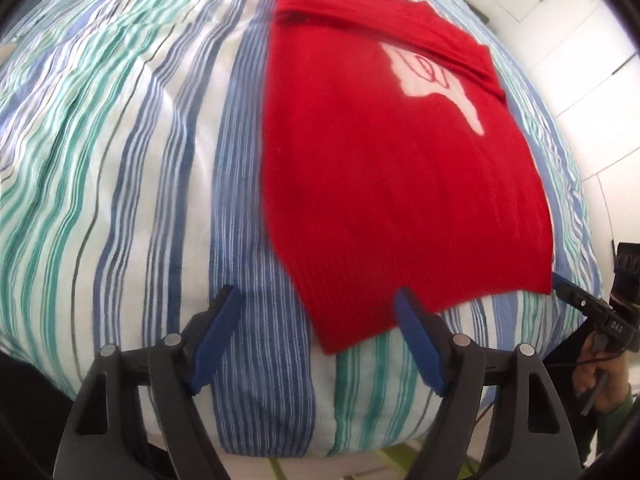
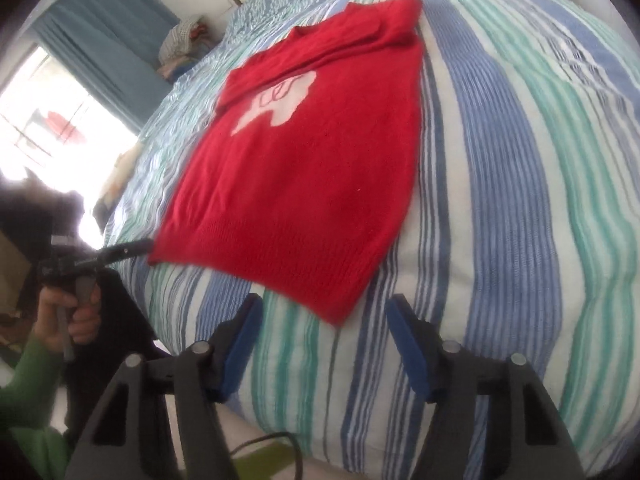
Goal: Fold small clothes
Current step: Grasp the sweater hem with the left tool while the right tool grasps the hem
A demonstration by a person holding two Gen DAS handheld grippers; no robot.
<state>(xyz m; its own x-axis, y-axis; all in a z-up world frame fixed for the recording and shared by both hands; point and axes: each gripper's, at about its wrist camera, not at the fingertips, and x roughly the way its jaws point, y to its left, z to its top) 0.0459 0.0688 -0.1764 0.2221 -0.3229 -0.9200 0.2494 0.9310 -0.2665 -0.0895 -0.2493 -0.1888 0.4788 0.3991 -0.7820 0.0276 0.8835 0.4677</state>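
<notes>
One red sweater (image 1: 392, 184) flat, hem toward fingers.

Bright daylight floods from a blown-out window (image 2: 44, 120); fisheye bending darkens the corners, and motion blur softens the striped bed (image 1: 120, 160).

a bed (image 2: 520, 160) is covered in blue, green and white stripes. a bright window (image 2: 44, 116) is framed by a blue curtain (image 2: 104, 40), white cupboards (image 1: 560, 32) opposite.
</notes>
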